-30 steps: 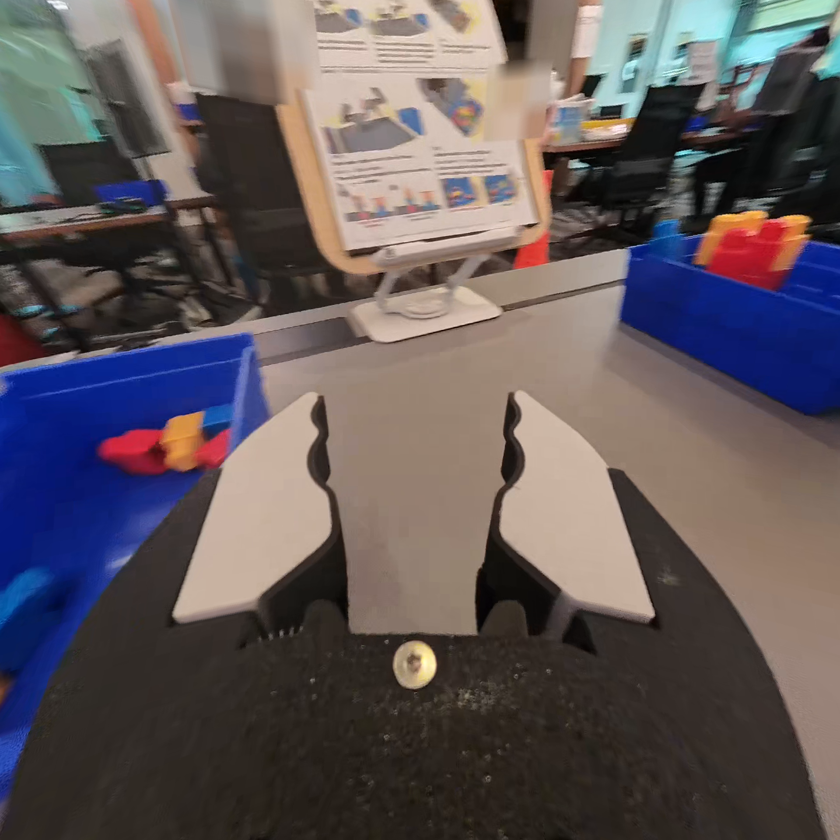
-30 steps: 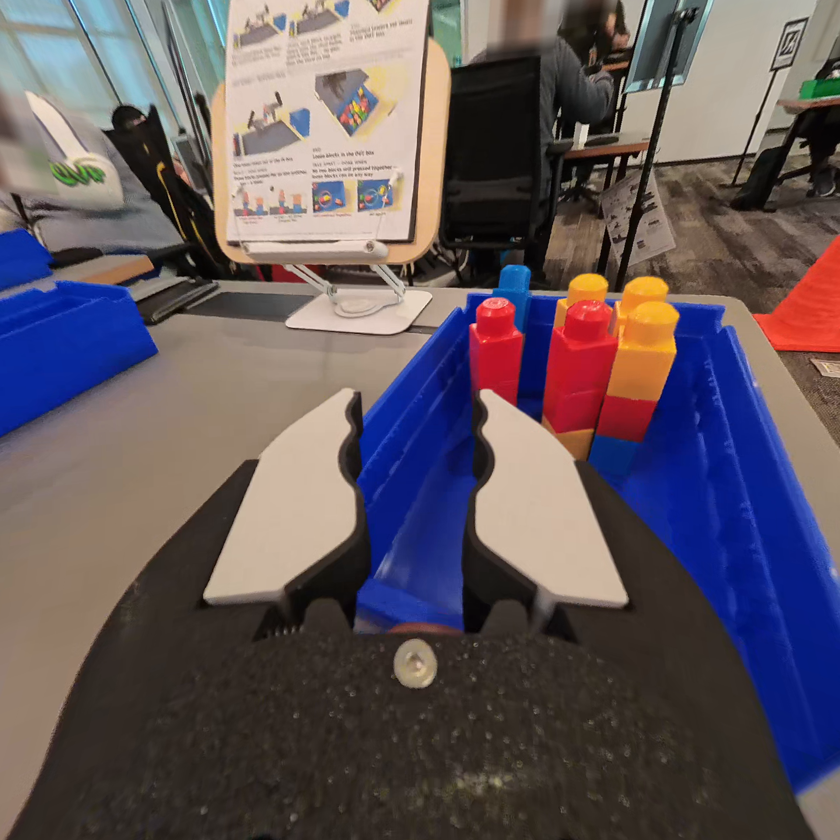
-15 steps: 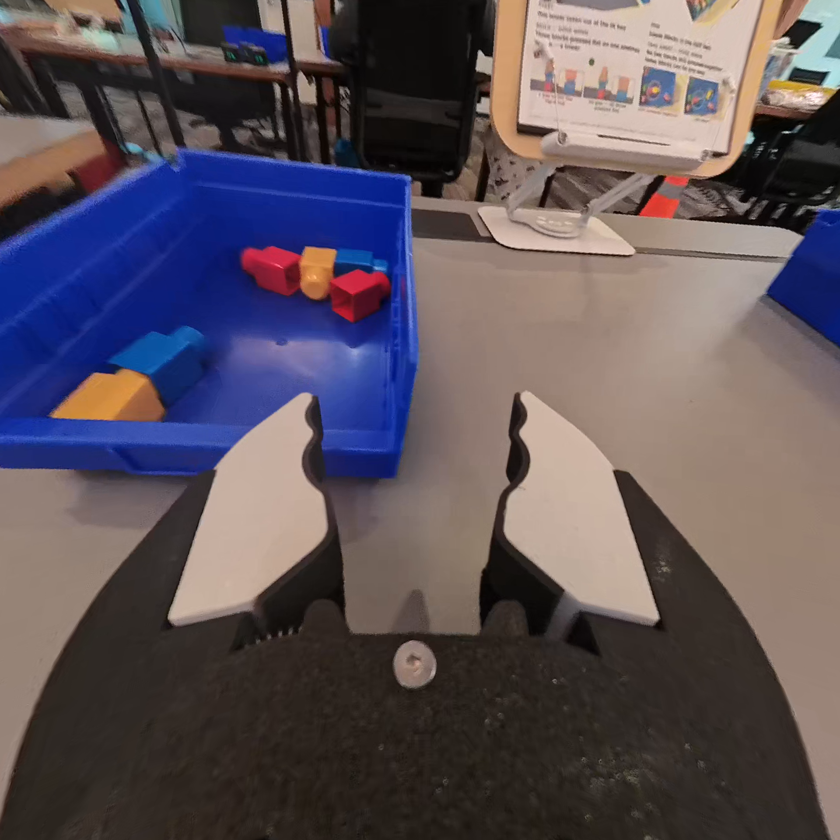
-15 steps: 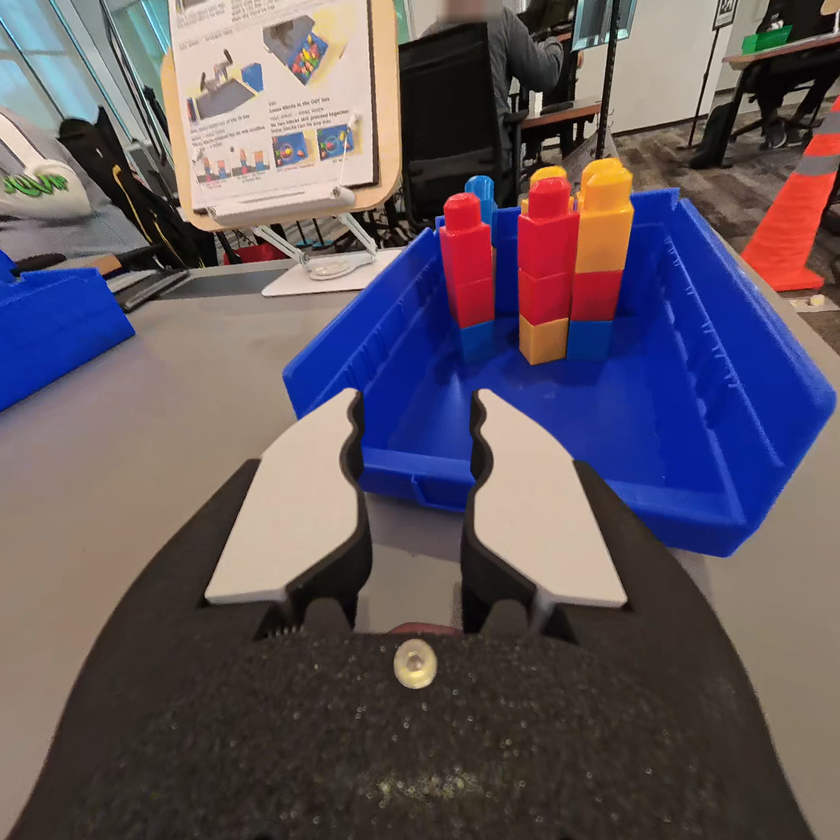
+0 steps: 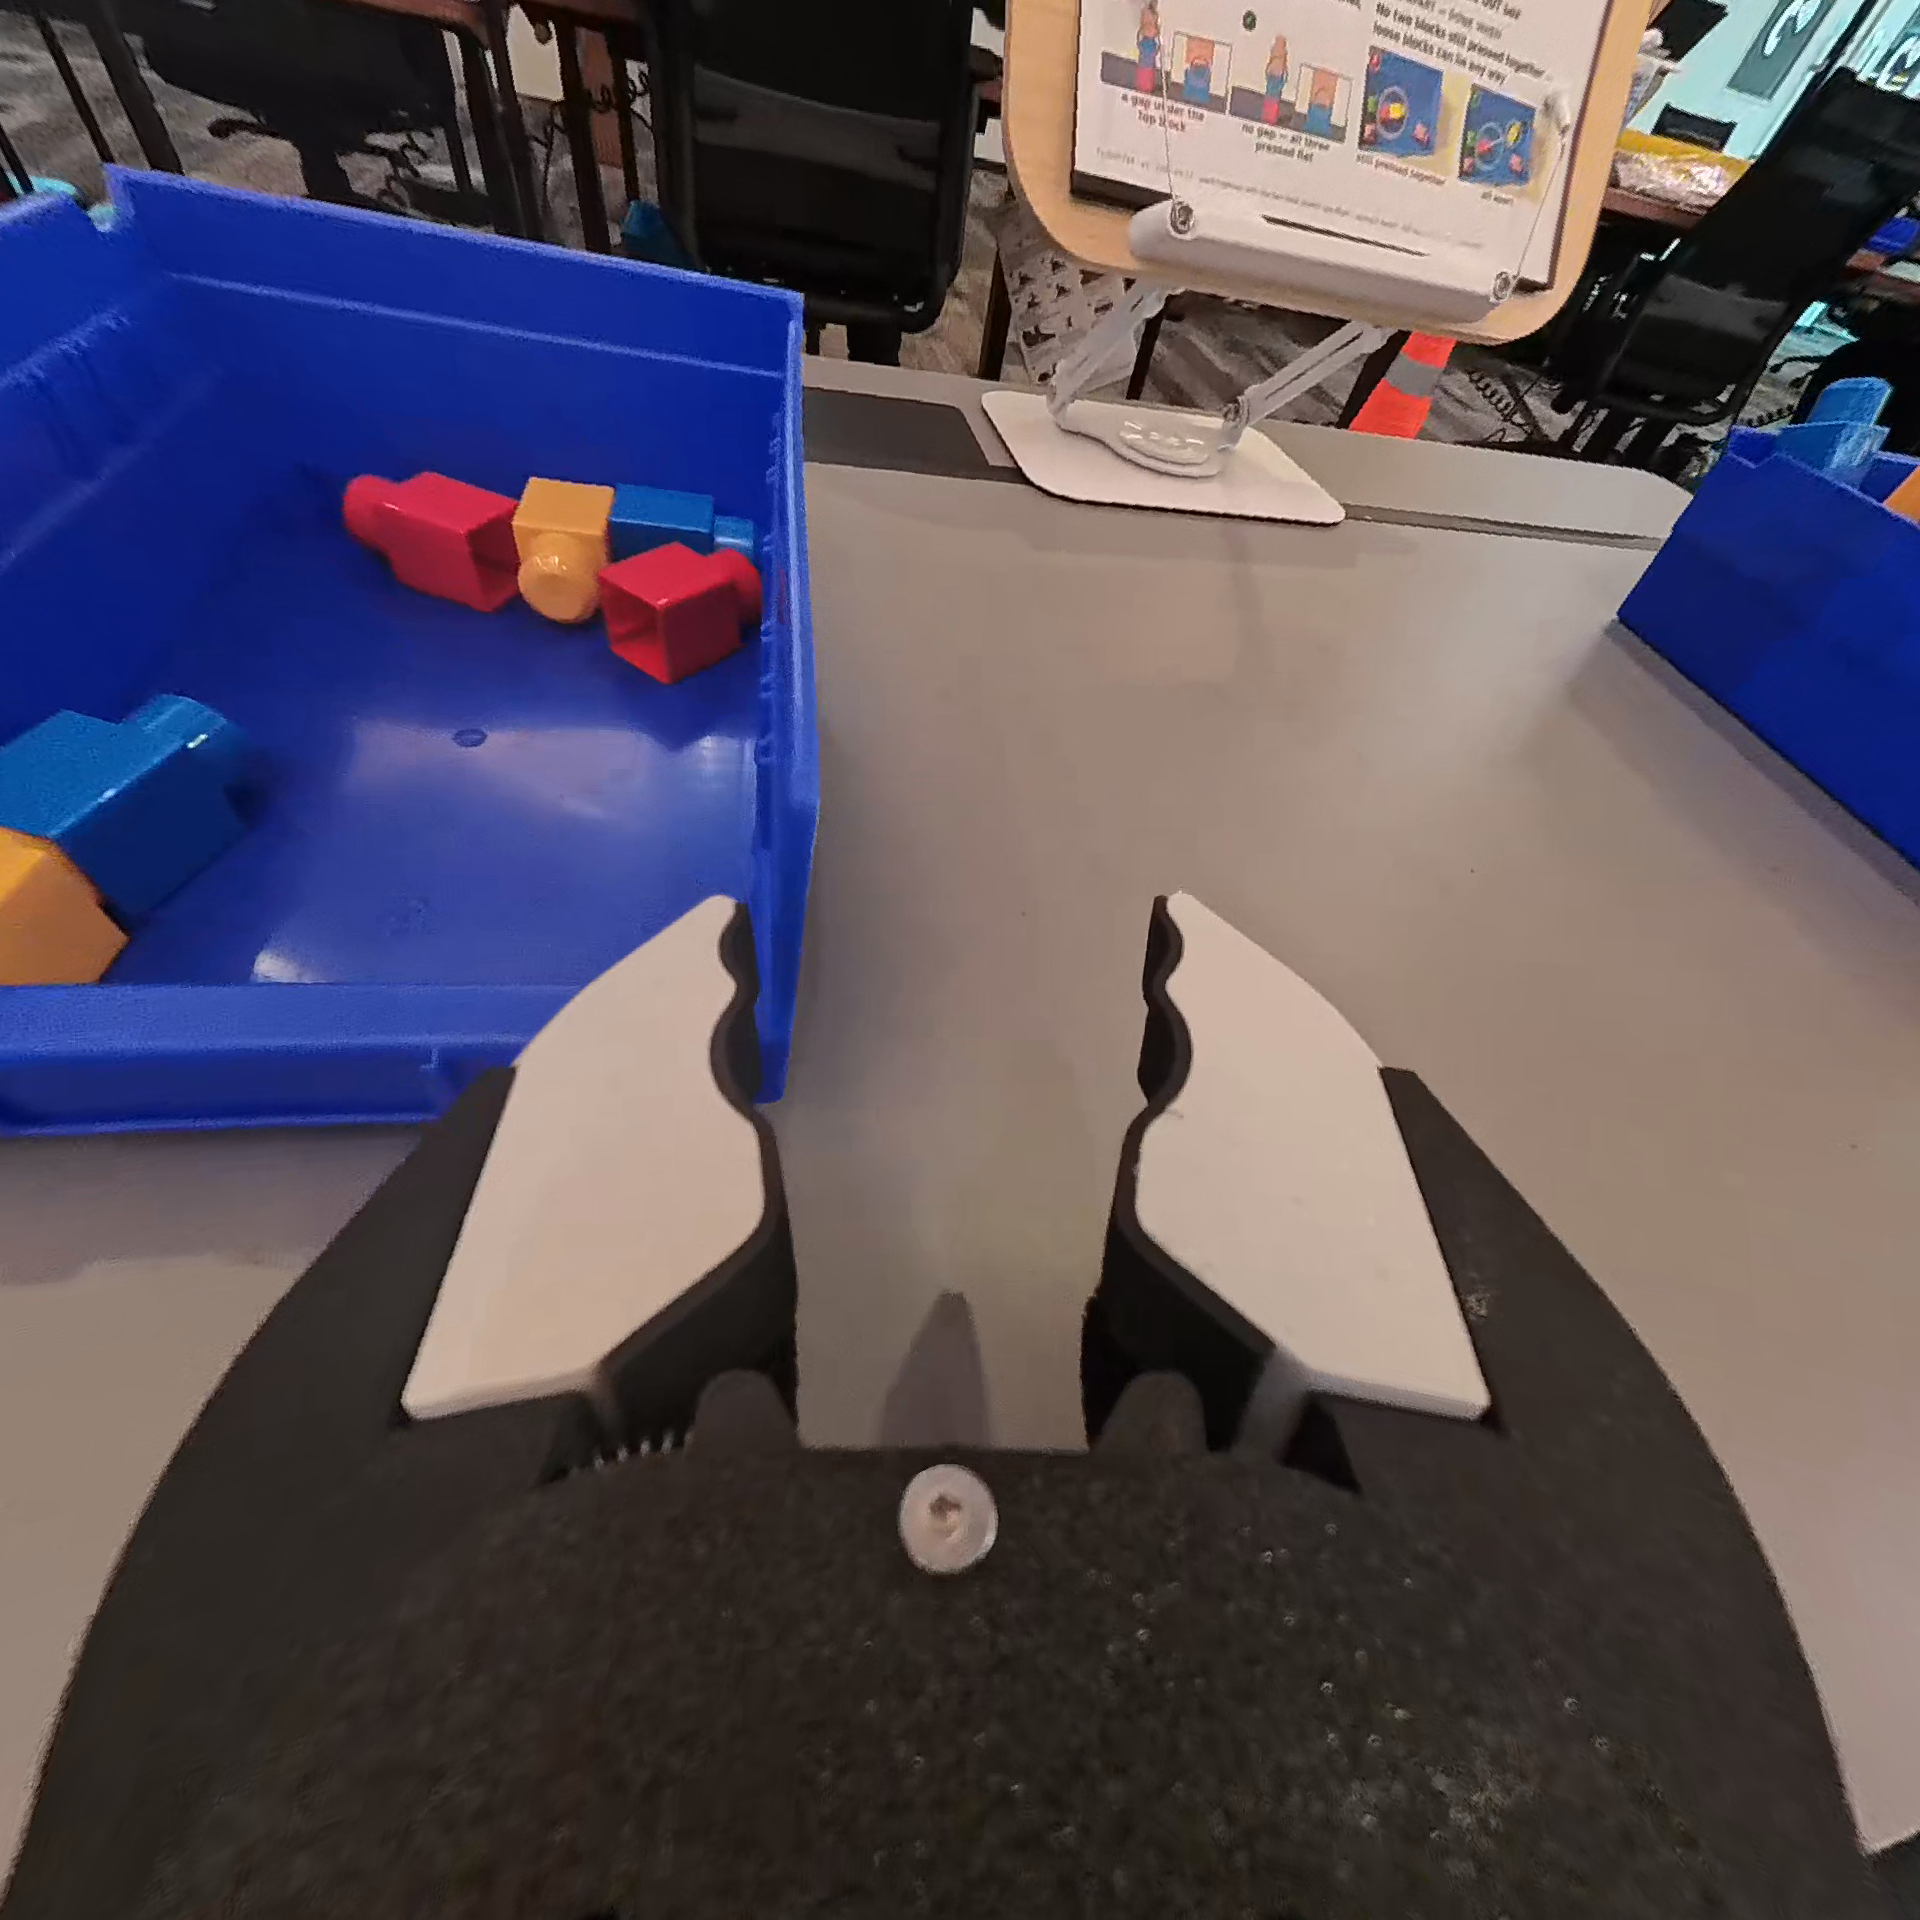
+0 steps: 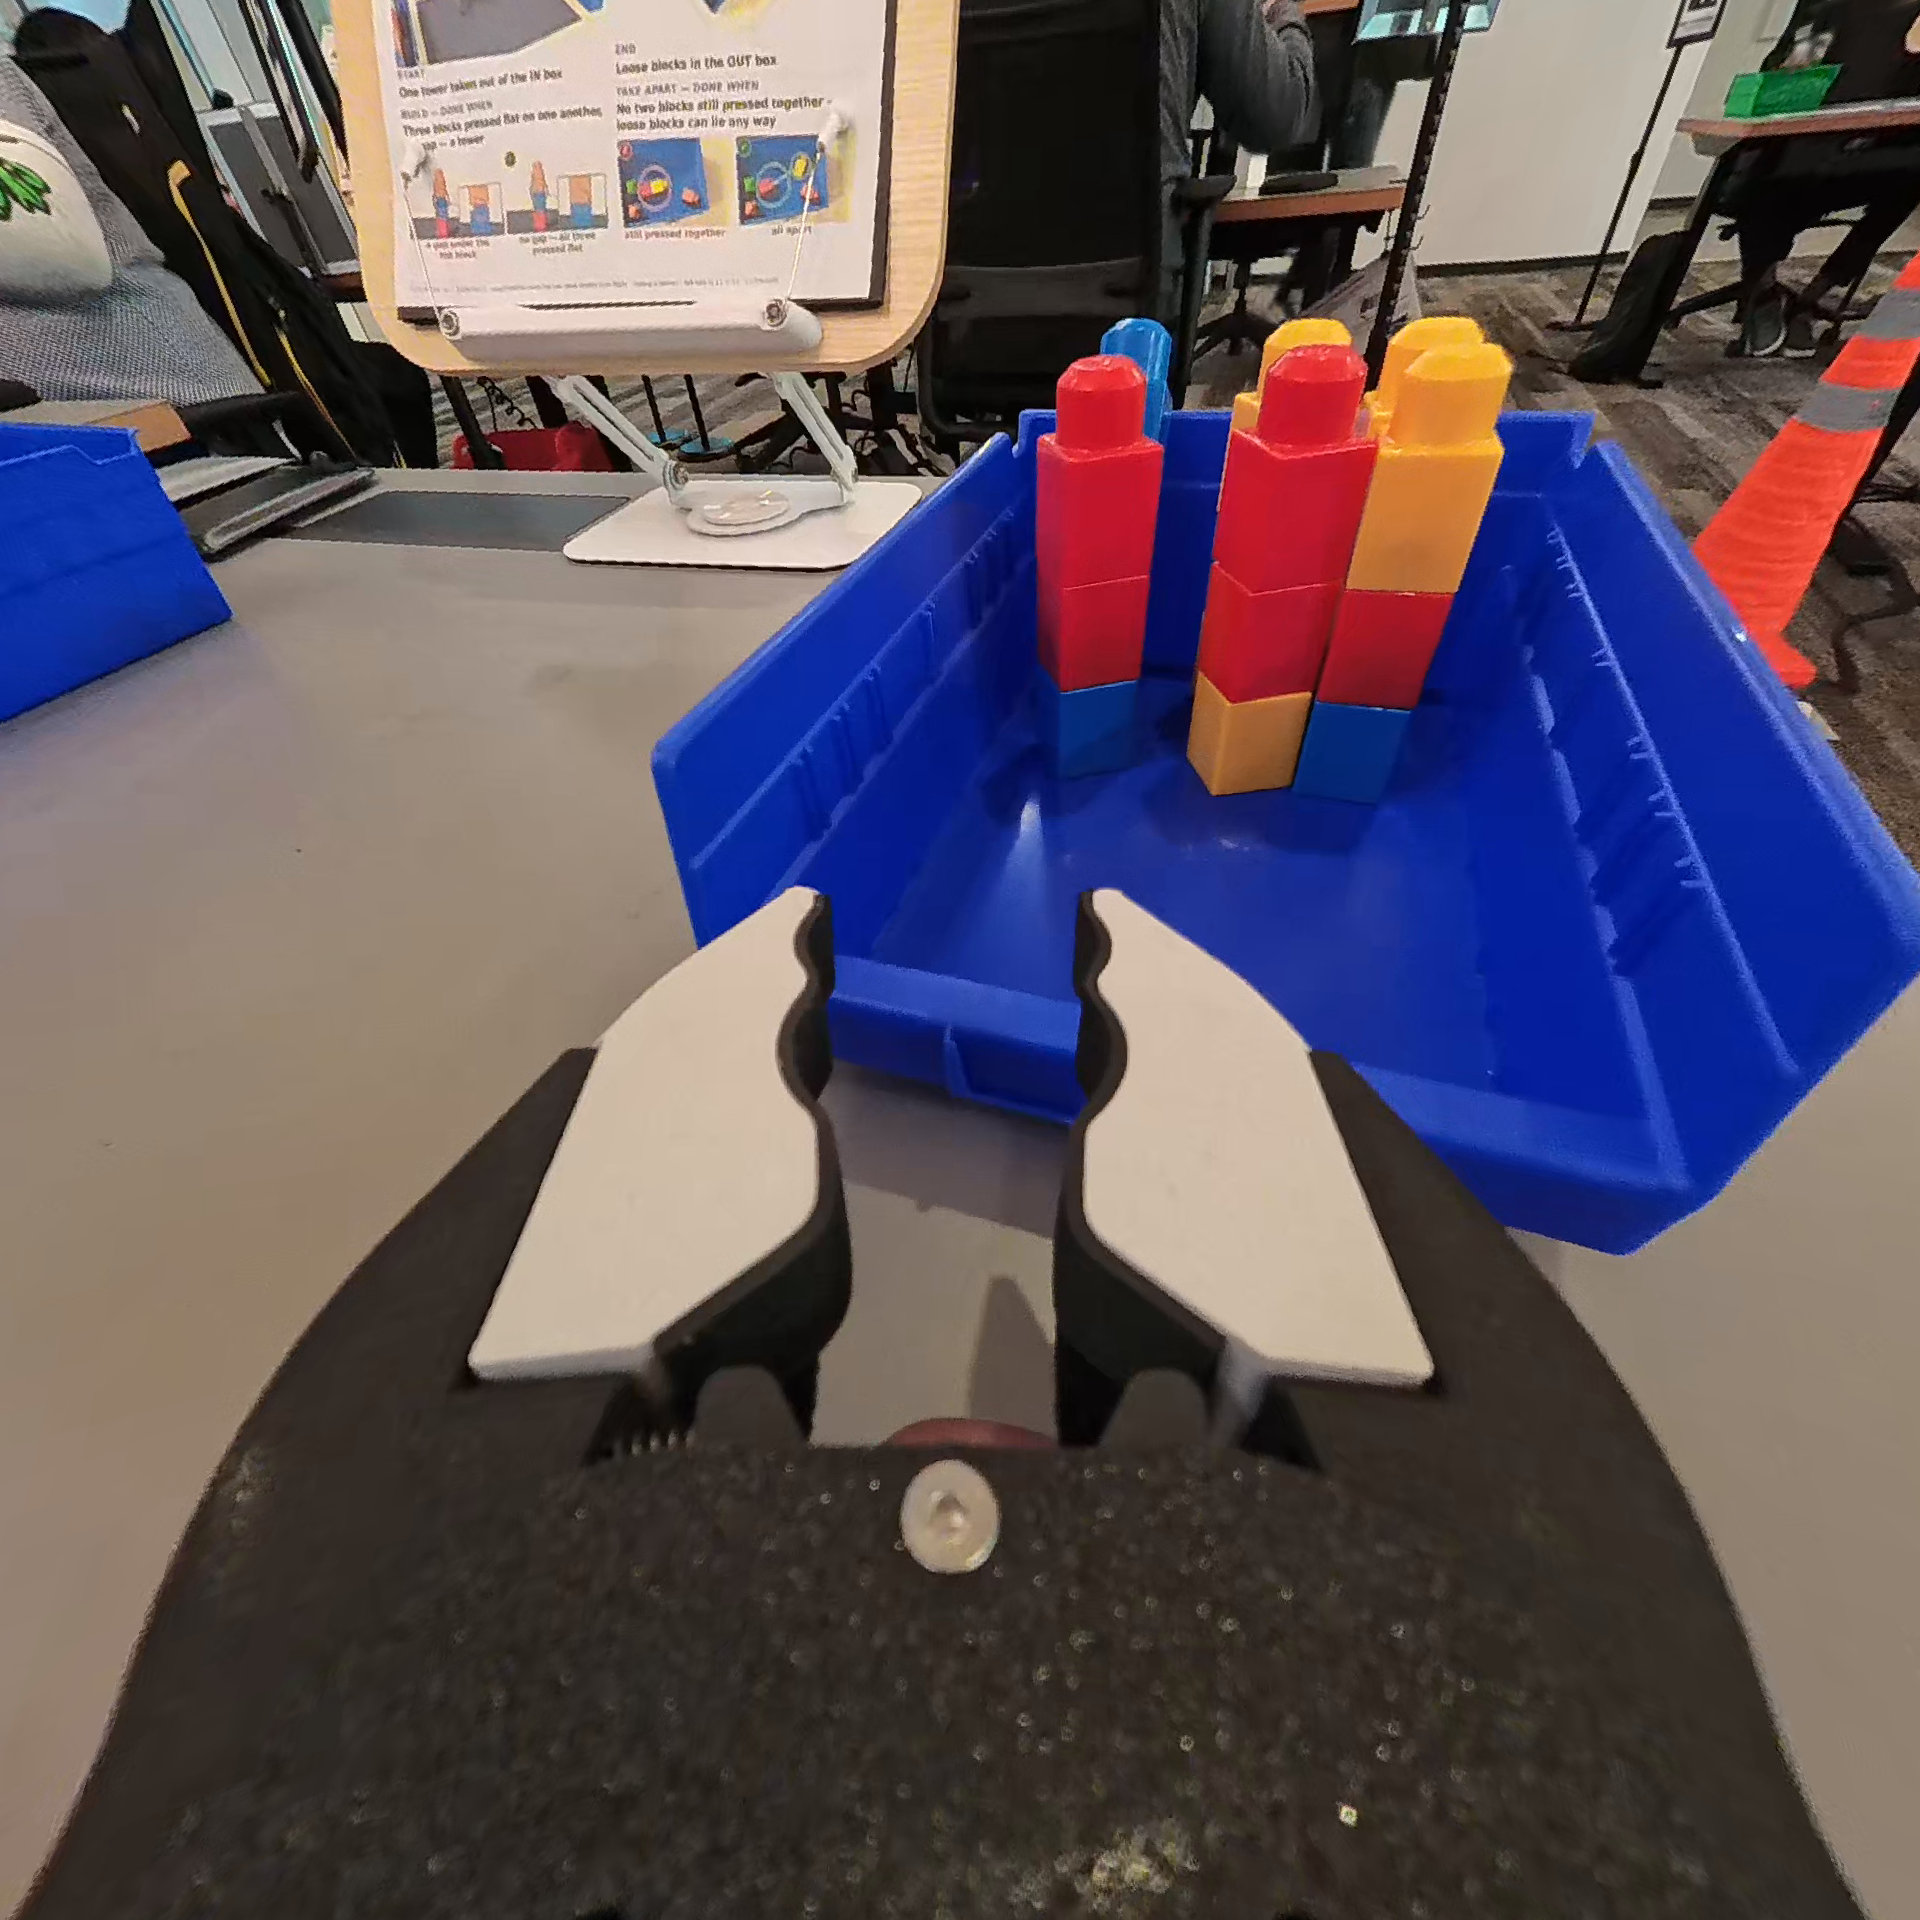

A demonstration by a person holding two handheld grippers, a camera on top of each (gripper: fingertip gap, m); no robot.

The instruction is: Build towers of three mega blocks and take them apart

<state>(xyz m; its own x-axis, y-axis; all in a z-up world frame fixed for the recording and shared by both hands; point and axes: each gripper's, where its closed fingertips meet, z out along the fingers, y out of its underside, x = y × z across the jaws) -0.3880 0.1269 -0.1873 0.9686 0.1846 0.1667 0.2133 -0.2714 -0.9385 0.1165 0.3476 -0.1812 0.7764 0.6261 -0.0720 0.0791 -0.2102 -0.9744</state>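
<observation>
- Left wrist view: an office room lay beyond a grey worktop (image 5: 1195, 748), with dark chairs and desk legs behind it.
- A wooden instruction board (image 5: 1309, 156) stood on a white stand (image 5: 1158, 457) at the worktop's far edge.
- A blue bin (image 5: 436, 312) sat on the left of the worktop, its near right corner just beside the left finger's tip.
- Loose blocks lay on their sides in it: a red block (image 5: 436, 535), a yellow block (image 5: 561, 551), a blue block (image 5: 665, 520) and a second red block (image 5: 675, 608) clustered near the right wall; a larger blue block (image 5: 125, 800) pressed to a yellow one (image 5: 42, 914) lay at the near left.
- The left tongs (image 5: 948, 914) were level and low over bare worktop, jaws spread wide, holding nothing.
- A second blue bin's corner (image 5: 1787, 623) showed at the right edge.
- Right wrist view: the same grey worktop (image 6: 364, 779), the board (image 6: 644, 177) and an orange cone (image 6: 1808, 488) on the carpet at the right.
- A blue bin (image 6: 1299, 1122) stood tilted toward the camera, just ahead of the fingertips.
- Towers of three blocks stood upright at its back: a red-red-blue tower (image 6: 1101, 582), a red-red-yellow tower (image 6: 1273, 582) and a yellow-red-blue tower (image 6: 1403, 582) touching it; further tops showed behind.
- The right tongs (image 6: 951, 925) pointed at the bin's near wall, jaws parted and empty, narrower than the left pair.
</observation>
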